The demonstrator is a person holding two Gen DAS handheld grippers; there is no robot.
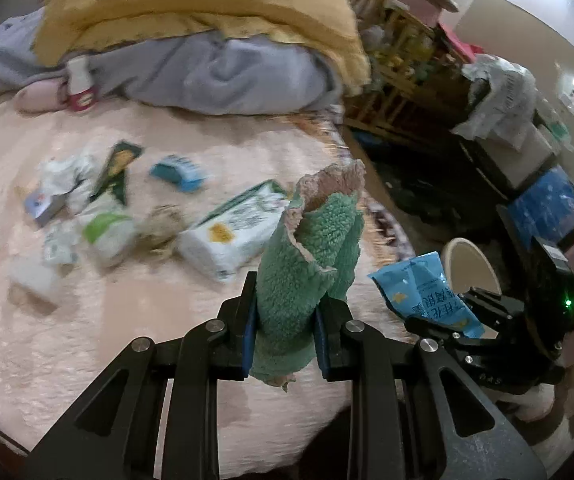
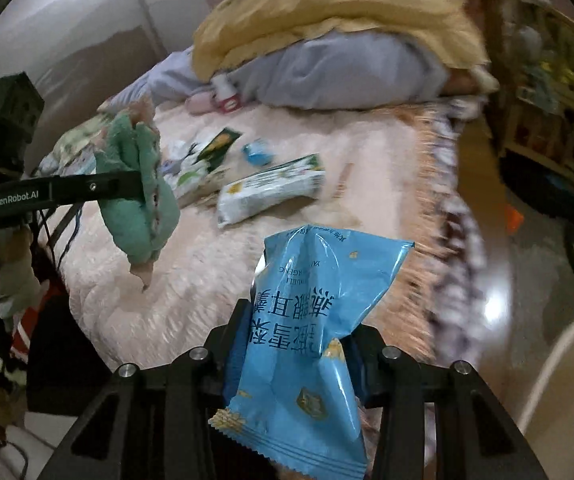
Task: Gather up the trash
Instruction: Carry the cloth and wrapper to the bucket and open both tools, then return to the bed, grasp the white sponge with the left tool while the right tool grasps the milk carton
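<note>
Right gripper (image 2: 293, 354) clamped on blue snack packet (image 2: 311, 320), long axis upright; white bin (image 2: 559, 364) near right, nearer this hand. Left gripper (image 1: 287, 336) pinching green cloth (image 1: 311, 256).

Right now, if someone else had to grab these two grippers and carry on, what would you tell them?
Left gripper: shut on a green fuzzy cloth, held above the bed.
Right gripper: shut on a blue snack wrapper, also lifted.
Still on the pink blanket: a white-and-green carton, a small blue box, a dark green packet and crumpled white wrappers.
Done: two items picked up. Left: drop them, perhaps into the white bin beside the bed, then fetch the rest.
</note>
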